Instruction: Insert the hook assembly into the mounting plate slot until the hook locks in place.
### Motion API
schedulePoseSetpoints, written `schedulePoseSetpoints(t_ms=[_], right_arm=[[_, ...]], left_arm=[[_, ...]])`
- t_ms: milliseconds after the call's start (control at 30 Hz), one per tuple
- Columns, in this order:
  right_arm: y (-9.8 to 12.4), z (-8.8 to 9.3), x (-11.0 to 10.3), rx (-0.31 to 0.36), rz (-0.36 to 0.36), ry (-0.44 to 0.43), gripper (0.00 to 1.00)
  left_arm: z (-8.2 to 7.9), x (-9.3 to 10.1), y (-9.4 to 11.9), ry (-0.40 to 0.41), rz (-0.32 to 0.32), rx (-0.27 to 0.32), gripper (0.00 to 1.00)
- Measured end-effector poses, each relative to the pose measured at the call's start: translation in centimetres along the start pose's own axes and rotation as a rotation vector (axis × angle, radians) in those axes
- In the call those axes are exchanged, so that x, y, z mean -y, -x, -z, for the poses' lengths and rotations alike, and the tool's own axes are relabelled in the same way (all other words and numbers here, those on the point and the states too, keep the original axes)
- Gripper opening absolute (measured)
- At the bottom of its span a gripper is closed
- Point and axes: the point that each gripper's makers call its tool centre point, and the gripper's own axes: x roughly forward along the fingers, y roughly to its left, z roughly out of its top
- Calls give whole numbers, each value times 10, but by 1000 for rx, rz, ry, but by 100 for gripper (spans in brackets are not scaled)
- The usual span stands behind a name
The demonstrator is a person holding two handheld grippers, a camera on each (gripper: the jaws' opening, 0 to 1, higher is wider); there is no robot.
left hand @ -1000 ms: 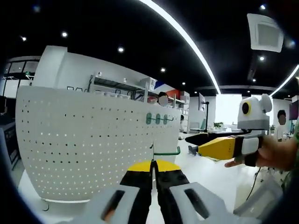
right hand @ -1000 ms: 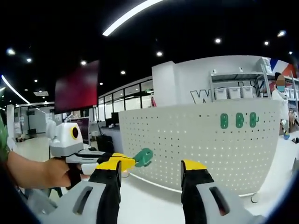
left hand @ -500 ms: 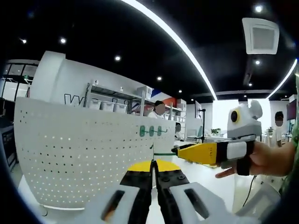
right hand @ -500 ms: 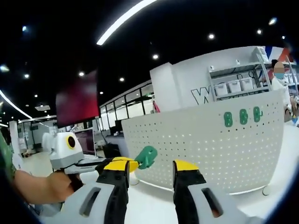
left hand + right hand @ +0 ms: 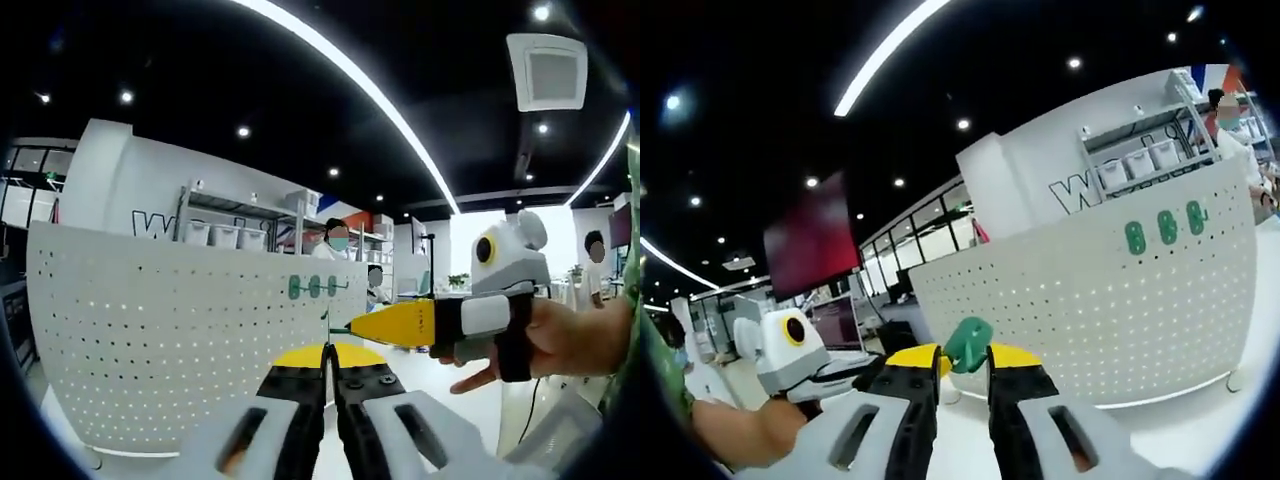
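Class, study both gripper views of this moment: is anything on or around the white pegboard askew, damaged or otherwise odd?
Nothing stands out. The white pegboard stands upright and looks intact, with three green hooks in an even row near its top. A fourth green hook is off the board, between the two grippers, as the task would have it.

Left gripper (image 5: 327, 352): jaws pressed together, held level; right gripper (image 5: 962, 358): jaws narrowly parted, gripped by a hand (image 5: 545, 345), its yellow tip reaching toward the left gripper's.
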Motion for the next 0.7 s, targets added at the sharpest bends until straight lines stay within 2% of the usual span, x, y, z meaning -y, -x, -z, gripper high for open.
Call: schedulePoseSetpoints(t_ms=[300,700], right_arm=[[-1,0,3,14,-10,-82,9],[0,-1,4,33,-11,-122,4]], left_arm=[[-3,4,0,-5,4,11,2],[-4,8,-1,-9,12,17,2]])
